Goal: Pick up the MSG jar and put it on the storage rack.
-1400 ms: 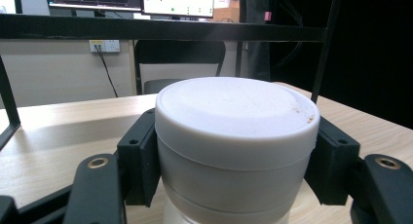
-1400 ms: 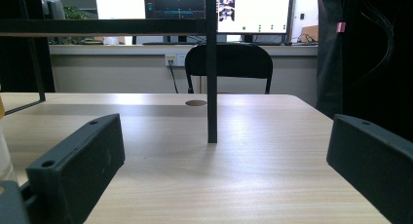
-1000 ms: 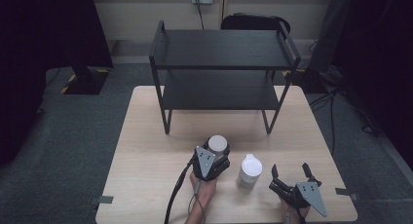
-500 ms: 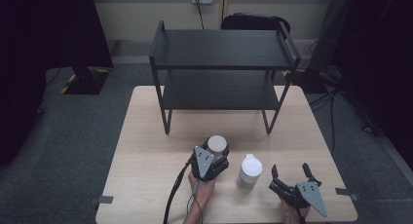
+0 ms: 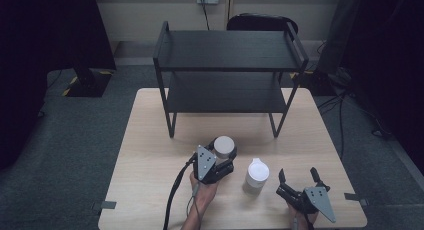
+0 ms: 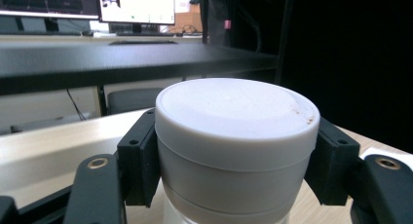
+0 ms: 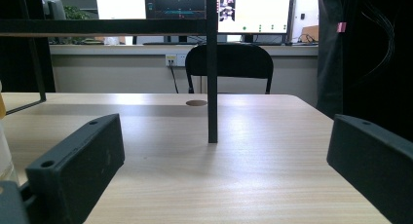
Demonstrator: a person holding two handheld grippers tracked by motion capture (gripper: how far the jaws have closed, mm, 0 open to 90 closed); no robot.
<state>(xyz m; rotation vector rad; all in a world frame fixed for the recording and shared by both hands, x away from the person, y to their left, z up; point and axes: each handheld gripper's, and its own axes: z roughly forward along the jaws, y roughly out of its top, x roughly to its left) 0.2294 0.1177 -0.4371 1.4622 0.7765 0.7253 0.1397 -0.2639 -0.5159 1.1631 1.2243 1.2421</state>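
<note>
white jar (image 6: 237, 136) in left hand-held gripper (image 5: 218, 160) (lid plain, unlettered)

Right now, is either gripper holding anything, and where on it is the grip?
The left gripper is shut on the white jar, its pads clamping the jar's sides just under the lid. The right gripper is open and holds nothing.

Two white jars (image 5: 224, 147) (image 5: 257, 174), one black two-tier rack (image 5: 230, 65), one wooden table (image 5: 150, 155), two grippers (image 5: 218, 160) (image 5: 299, 179).

Matt white plastic jar (image 6: 237, 136), pale wood-grain table (image 5: 150, 155)
</note>
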